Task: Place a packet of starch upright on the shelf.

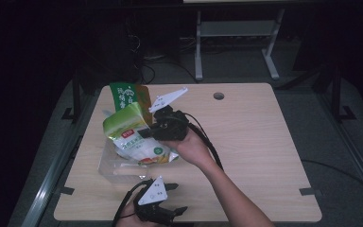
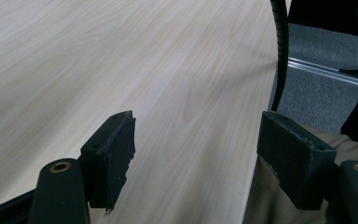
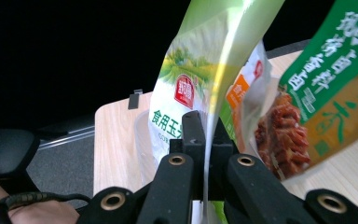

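Note:
My right gripper (image 1: pixel 147 132) is shut on the edge of a green and white food packet (image 1: pixel 131 135), holding it above a clear plastic tub (image 1: pixel 105 166) on the wooden table (image 1: pixel 246 142). In the right gripper view the jaws pinch the packet's (image 3: pixel 193 79) thin edge at my right gripper (image 3: pixel 205 140). A green and orange spice packet (image 1: pixel 130 97) stands behind it, also seen as the spice packet (image 3: pixel 328 88) with a picture of red food. My left gripper (image 1: pixel 177 212) rests near the table's front edge, jaws open with nothing between them, as the left gripper view (image 2: pixel 196 144) shows over bare wood.
A round cable hole (image 1: pixel 219 96) sits at the table's far middle. A white packet with an orange label (image 3: pixel 249 86) lies between the two green ones. A black cable (image 2: pixel 279 51) hangs past the table edge. White desk legs (image 1: pixel 198 42) stand beyond.

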{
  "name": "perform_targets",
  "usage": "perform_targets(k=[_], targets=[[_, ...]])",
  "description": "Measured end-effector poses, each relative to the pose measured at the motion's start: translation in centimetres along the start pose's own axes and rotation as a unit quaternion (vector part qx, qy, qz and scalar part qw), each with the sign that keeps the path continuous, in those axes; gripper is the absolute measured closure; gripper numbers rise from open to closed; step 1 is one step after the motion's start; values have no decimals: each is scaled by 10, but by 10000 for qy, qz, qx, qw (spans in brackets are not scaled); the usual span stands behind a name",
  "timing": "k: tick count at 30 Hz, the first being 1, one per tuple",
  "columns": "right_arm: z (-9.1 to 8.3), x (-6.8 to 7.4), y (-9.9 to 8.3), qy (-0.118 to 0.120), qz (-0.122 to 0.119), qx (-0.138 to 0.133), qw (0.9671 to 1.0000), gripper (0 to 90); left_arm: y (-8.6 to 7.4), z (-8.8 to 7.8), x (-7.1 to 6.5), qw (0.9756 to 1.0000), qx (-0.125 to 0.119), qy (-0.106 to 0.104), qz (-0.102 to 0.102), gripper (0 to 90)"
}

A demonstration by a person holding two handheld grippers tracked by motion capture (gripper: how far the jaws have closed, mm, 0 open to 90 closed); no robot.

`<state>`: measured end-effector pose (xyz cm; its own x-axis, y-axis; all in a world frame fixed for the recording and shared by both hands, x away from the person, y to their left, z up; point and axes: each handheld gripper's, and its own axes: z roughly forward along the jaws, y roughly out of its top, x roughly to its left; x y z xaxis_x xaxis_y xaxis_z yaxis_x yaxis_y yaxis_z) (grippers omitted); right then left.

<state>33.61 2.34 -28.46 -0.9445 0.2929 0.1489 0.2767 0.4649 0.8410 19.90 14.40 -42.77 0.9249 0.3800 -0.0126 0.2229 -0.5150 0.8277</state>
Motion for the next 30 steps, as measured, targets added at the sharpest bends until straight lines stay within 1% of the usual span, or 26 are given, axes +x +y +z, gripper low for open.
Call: perform_targets(k=[1, 2, 9, 11, 12, 15, 17, 18, 19, 21, 23, 24, 27, 29, 30], targets=[[2, 0, 2, -11, -60, 29, 10000, 897, 0, 0, 0, 10000, 2, 8, 4, 272], [4, 1, 3, 24, 9, 41, 10000, 897, 0, -1, 1, 10000, -2, 15, 8, 271], [28, 5, 17, 182, -70, 182, 9996, 897, 0, -1, 0, 10000, -20, 21, -28, 265], [36, 6, 21, 251, -97, 217, 9994, 897, 0, -2, 0, 10000, -14, 23, -16, 265], [39, 7, 22, 294, -69, 221, 9993, 897, 0, -2, 0, 10000, -31, 29, -25, 265], [55, 8, 26, 438, -134, 303, 9985, 897, -1, -3, 2, 10000, -9, 69, 3, 263], [66, 7, 27, 535, -131, 365, 9978, 896, -2, -3, 3, 10000, -22, 65, -34, 261], [70, 7, 27, 561, -121, 400, 9975, 897, -2, -3, 2, 9999, -59, 67, -113, 262], [77, 5, 27, 628, -92, 446, 9970, 897, -3, -4, 2, 9999, -36, 59, -154, 261], [90, 1, 26, 792, 21, 455, 9958, 897, -4, -3, 3, 9999, -27, 59, -156, 262], [96, 0, 25, 925, 90, 457, 9946, 896, -3, -3, 3, 9999, 6, 55, -127, 262], [101, -1, 23, 966, 122, 460, 9942, 896, -3, -3, 3, 9999, 7, 52, -88, 262], [110, -4, 19, 1038, 197, 516, 9931, 895, -4, -2, 1, 9999, 23, 32, -147, 262], [116, -5, 15, 1074, 158, 586, 9924, 893, -4, -1, 0, 9999, 31, 28, -124, 262], [117, -5, 13, 1081, 180, 659, 9918, 892, -4, 0, 0, 9999, 61, 21, -104, 262]])
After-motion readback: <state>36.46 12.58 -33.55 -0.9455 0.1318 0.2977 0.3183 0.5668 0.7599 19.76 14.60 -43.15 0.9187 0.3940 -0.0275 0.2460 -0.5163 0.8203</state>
